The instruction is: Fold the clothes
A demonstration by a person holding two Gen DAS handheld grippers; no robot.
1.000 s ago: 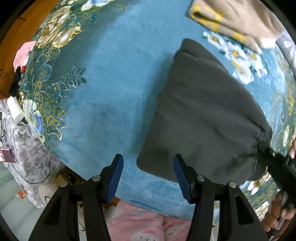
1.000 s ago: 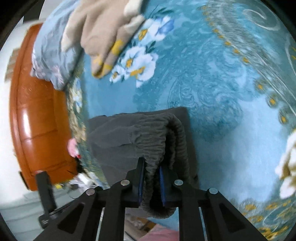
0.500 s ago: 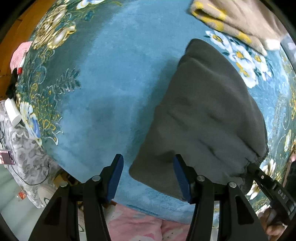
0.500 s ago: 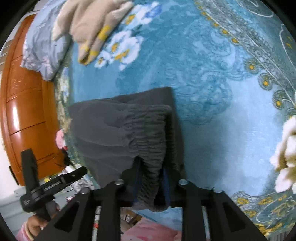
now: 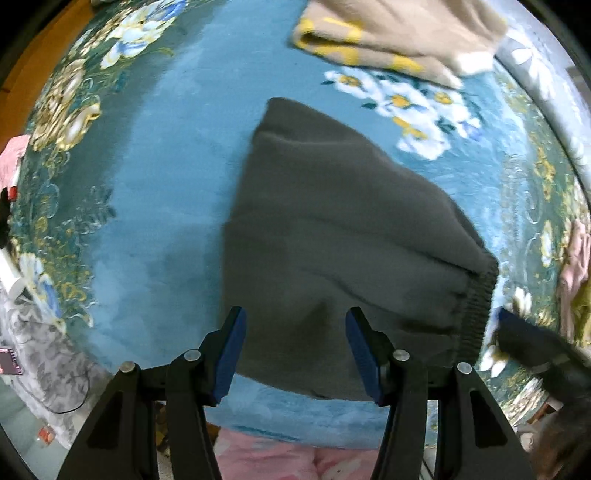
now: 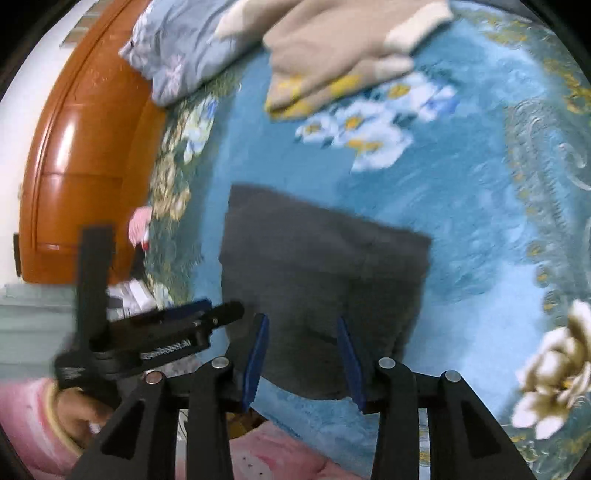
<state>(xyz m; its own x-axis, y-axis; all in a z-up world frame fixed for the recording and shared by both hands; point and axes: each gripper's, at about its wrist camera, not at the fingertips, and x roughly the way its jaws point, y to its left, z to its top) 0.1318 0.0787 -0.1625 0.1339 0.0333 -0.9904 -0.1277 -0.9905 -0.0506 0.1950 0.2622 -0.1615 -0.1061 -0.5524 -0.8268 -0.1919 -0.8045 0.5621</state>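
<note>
Right wrist view: both tongs (image 6: 301,354) gape above grey trousers (image 6: 321,273); left tongs' (image 5: 293,354) white lettering blurred.

Soft even light, fisheye-warped edges, right view motion-blurred.

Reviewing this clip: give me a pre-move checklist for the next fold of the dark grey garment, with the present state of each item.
1. Left hand-held gripper open, holding nothing: ok.
2. Right hand-held gripper open, holding nothing: ok.
3. Dark grey garment lies folded on the blue floral blanket, apart from the beige garment: ok.
4. Elastic waistband visible at the garment's edge: ok.
5. Surface smooth: not ok, creases run across it.
6. Edges of the layers underneath aligned: cannot tell, hidden.
</note>
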